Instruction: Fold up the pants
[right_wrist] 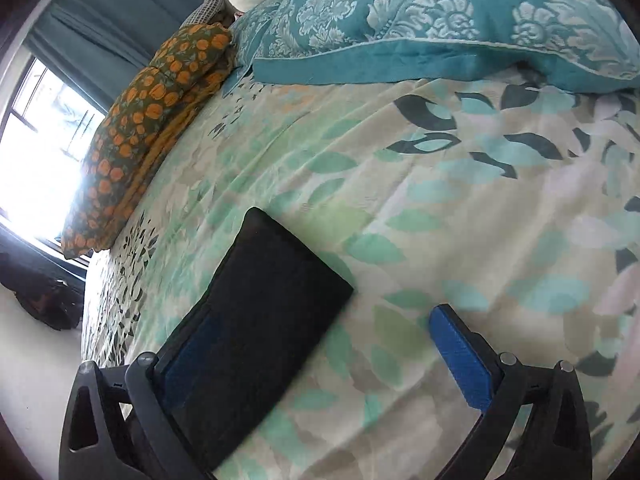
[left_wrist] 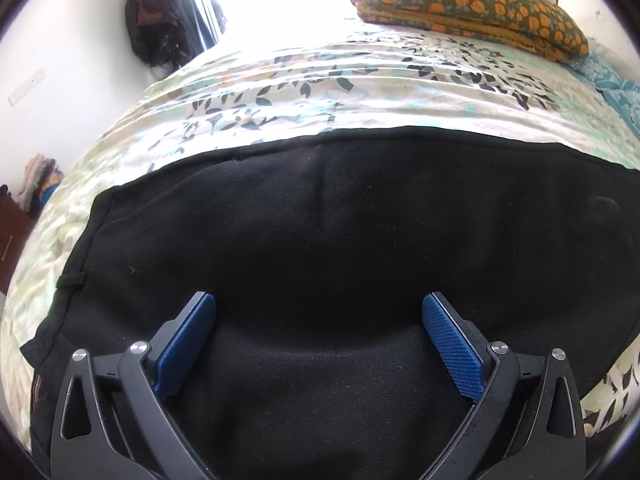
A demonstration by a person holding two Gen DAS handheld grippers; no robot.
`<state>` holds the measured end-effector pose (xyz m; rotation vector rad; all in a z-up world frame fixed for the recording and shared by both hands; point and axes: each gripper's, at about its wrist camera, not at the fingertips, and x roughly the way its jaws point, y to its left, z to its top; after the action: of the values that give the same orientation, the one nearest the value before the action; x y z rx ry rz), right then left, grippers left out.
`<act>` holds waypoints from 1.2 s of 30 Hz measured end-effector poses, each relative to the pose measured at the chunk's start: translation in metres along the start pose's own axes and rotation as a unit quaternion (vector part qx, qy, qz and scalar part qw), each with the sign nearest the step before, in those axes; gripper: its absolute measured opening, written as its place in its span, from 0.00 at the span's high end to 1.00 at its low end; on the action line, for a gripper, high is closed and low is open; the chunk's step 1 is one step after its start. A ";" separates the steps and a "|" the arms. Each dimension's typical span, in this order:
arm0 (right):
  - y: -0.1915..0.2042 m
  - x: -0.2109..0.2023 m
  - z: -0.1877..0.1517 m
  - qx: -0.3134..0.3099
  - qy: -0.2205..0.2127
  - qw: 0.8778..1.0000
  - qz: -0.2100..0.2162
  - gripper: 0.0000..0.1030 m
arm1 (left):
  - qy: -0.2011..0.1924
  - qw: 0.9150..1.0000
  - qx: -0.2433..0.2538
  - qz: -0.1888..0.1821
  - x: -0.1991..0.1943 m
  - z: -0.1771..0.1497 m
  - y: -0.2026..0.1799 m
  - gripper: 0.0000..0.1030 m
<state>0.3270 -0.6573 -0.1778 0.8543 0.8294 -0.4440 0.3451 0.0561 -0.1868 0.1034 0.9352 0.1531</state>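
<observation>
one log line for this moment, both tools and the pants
left tool: open, over black pants | right tool: open, at pants end | pants flat on bed sheet

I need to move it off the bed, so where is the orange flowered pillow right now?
The orange flowered pillow lies at the bed's far edge by the window, upper right in the left wrist view, next to the teal pillow.

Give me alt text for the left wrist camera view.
Black pants lie spread flat across a leaf-print bedsheet, filling most of the view. The left gripper is above them with its blue-padded jaws wide open and nothing between them. An orange floral pillow sits at the bed's far edge near a bright window.
</observation>
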 end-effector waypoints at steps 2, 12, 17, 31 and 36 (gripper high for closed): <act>0.018 0.011 0.003 -0.050 0.005 0.998 -0.028 0.39 | 0.000 1.000 -0.001 0.000 0.000 0.000 0.000 0.00; 0.021 -0.001 -0.019 -0.161 -0.008 0.982 -0.101 0.76 | 0.009 1.000 0.000 0.001 0.000 0.003 0.001 0.00; 0.030 -0.023 -0.022 -0.159 -0.020 0.976 -0.145 0.14 | 0.071 0.997 0.016 -0.006 -0.016 0.024 -0.004 0.01; 0.181 0.034 -0.194 -0.409 0.102 0.904 -0.079 0.13 | 0.088 0.992 0.080 -0.046 -0.003 0.035 -0.108 0.00; 0.180 0.015 -0.194 -0.378 0.103 0.916 -0.080 0.11 | 0.076 0.994 0.060 -0.048 -0.050 0.032 -0.068 0.01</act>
<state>0.3629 -0.3945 -0.1769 0.1094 1.1626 -0.1422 0.3479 -0.0202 -0.1391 0.1600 1.0992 0.0155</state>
